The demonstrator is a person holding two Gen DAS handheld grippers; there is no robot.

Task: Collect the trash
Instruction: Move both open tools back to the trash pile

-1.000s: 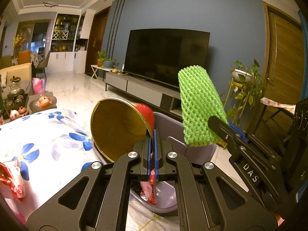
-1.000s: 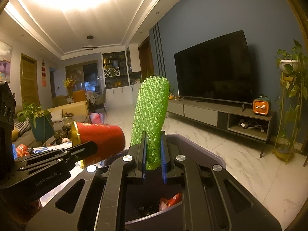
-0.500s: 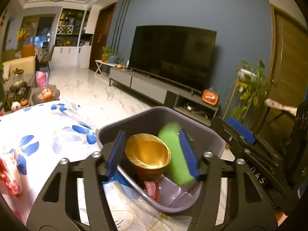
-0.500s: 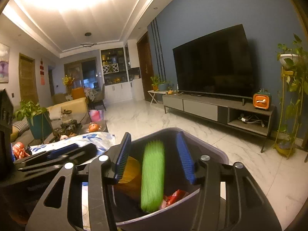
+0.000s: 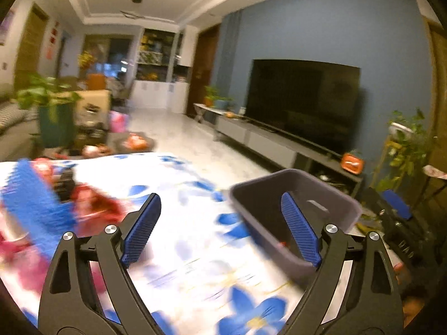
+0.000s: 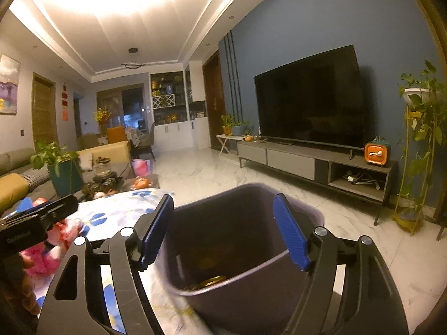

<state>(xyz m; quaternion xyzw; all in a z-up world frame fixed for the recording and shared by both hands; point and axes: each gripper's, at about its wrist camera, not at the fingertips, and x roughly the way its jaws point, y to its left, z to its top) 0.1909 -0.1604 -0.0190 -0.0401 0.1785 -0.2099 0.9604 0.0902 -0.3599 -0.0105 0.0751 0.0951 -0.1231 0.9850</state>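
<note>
Your left wrist view faces the counter [image 5: 195,245]; your right looks closely into the bin [image 6: 243,251]; both share it.

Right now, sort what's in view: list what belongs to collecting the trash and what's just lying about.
Belongs to the job:
- grey bin, gold-rimmed trash inside
- red and pink wrappers on the floral cloth
- left claw and right claw, both opening, nothing between the jaws

Just lying about:
- television
- orange clock
- potted plant
</note>
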